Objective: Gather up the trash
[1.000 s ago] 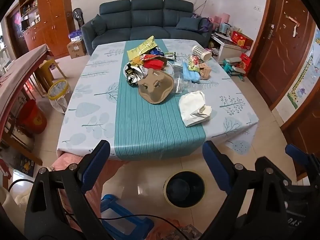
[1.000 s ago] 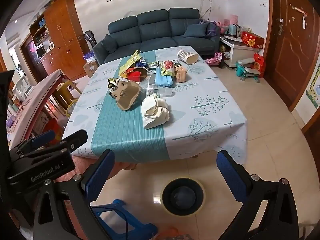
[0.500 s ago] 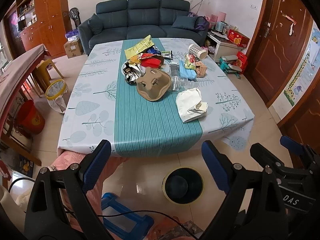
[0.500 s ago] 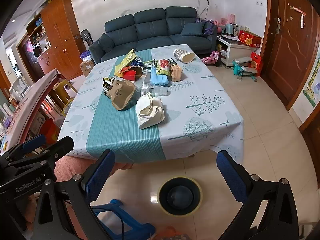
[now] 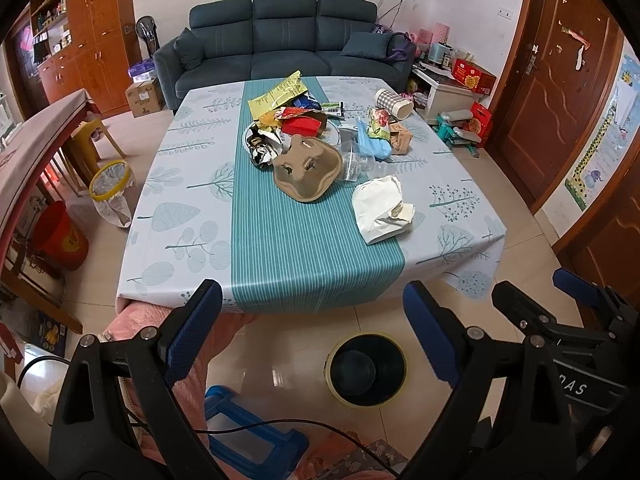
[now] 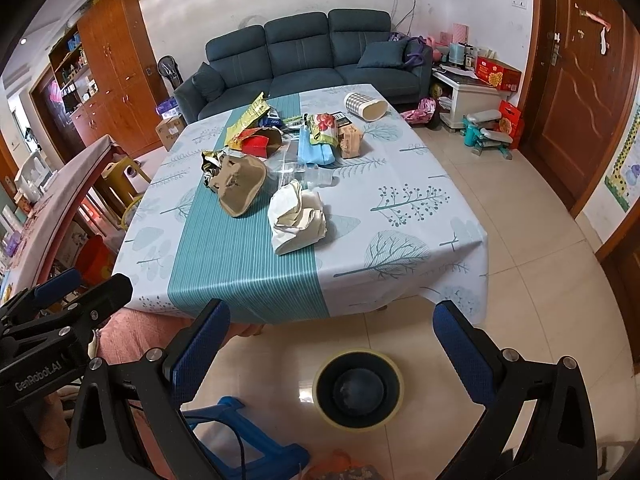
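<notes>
Both the left tongs [image 5: 312, 312] and right tongs [image 6: 332, 332] gaped wide and empty above the floor, short of the tabletop [image 5: 192, 216]. Trash lay heaped mid-table: a cardboard cup tray [image 5: 306, 168], then a crumpled white bag [image 6: 296, 216] nearest the bare front edge. A black bin [image 6: 356, 390] stood on open tiles below. Only the left view showed a lined basket [image 5: 112, 184].

Surface [image 5: 188, 216]: smooth printed cloth with a slight sheen. White bag [image 5: 380, 208]: crumpled matt paper. Brown tray [image 5: 306, 170]: rough moulded pulp. Wrappers [image 5: 262, 148]: shiny foil. Floor [image 6: 500, 216]: glossy tile. Fingers [image 5: 192, 328]: textured blue pads on matt black plastic.
</notes>
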